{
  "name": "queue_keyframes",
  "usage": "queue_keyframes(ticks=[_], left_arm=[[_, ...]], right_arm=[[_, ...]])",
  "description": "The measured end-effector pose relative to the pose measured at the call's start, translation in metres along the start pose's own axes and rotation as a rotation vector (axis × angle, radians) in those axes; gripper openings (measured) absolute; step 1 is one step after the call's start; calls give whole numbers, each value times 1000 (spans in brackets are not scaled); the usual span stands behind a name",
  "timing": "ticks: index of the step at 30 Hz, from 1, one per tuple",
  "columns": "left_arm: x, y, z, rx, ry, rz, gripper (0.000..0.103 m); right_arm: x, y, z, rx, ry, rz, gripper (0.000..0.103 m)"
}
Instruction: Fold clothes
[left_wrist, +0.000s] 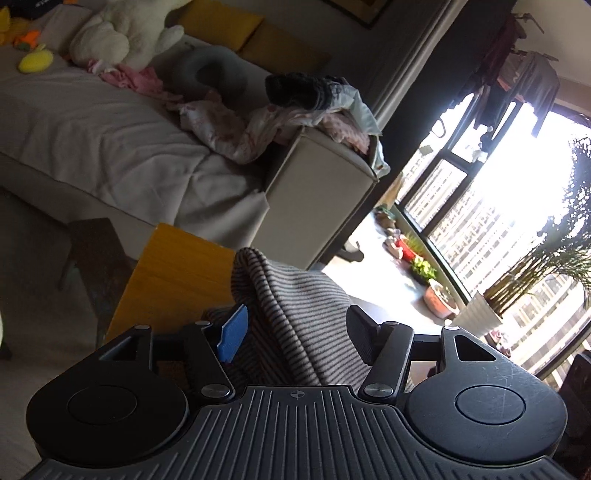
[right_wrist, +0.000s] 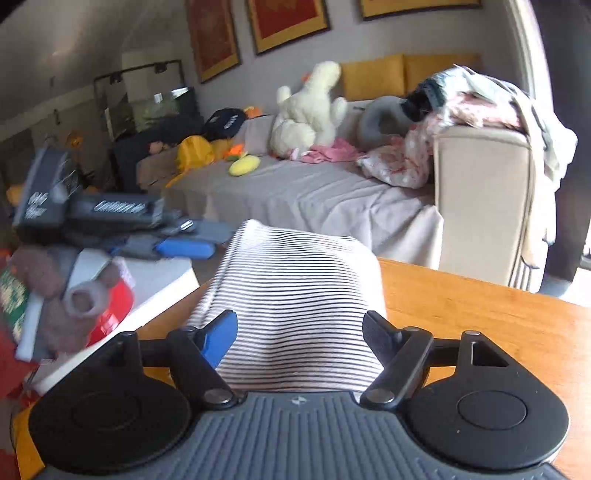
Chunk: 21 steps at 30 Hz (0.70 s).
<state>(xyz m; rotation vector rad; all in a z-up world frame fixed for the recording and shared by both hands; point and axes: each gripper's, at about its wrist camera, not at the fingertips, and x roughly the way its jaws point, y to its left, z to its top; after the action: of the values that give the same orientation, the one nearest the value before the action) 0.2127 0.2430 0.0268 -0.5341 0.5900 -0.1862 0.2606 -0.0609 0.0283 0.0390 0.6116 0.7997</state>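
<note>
A black-and-white striped garment (right_wrist: 299, 295) lies bunched on the orange wooden table (right_wrist: 480, 314). In the right wrist view it fills the space between the wide-apart fingers of my right gripper (right_wrist: 299, 336), which is open over it. In the left wrist view the same striped garment (left_wrist: 295, 317) rises in a fold between the spread fingers of my left gripper (left_wrist: 295, 332), also open, above the table (left_wrist: 177, 277). The left gripper also shows in the right wrist view (right_wrist: 177, 245) at the left, blurred, beside the garment's far edge.
A grey sofa (right_wrist: 295, 192) behind the table holds a white plush toy (right_wrist: 310, 110), yellow cushions and a heap of clothes (right_wrist: 472, 103) on its armrest. Toys and boxes (right_wrist: 66, 295) crowd the left. Windows and potted plants (left_wrist: 517, 280) stand at the right.
</note>
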Motion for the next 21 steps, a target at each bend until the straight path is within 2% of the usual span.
queue_keyframes(ticks=[3, 5, 6, 7, 10, 15, 17, 21], left_arm=[[3, -2, -25, -17, 72, -28, 64], [14, -3, -42, -9, 124, -15, 61], [19, -2, -48, -11, 141, -8, 61], [22, -1, -52, -21, 150, -9, 62], [25, -1, -59, -16, 143, -6, 64], [27, -2, -64, -8, 137, -11, 65], [27, -7, -67, 16, 136, -2, 65], [27, -13, -68, 46, 146, 6, 67]], right_arm=[[22, -29, -6, 153, 49, -2, 83], [36, -40, -17, 226, 103, 15, 83], [36, -39, -19, 236, 101, 32, 82], [35, -38, -20, 239, 95, 49, 68], [26, -24, -12, 132, 52, 48, 58], [27, -30, -23, 126, 54, -12, 60], [24, -30, -29, 133, 36, -41, 67], [22, -19, -35, 76, 16, -105, 72]])
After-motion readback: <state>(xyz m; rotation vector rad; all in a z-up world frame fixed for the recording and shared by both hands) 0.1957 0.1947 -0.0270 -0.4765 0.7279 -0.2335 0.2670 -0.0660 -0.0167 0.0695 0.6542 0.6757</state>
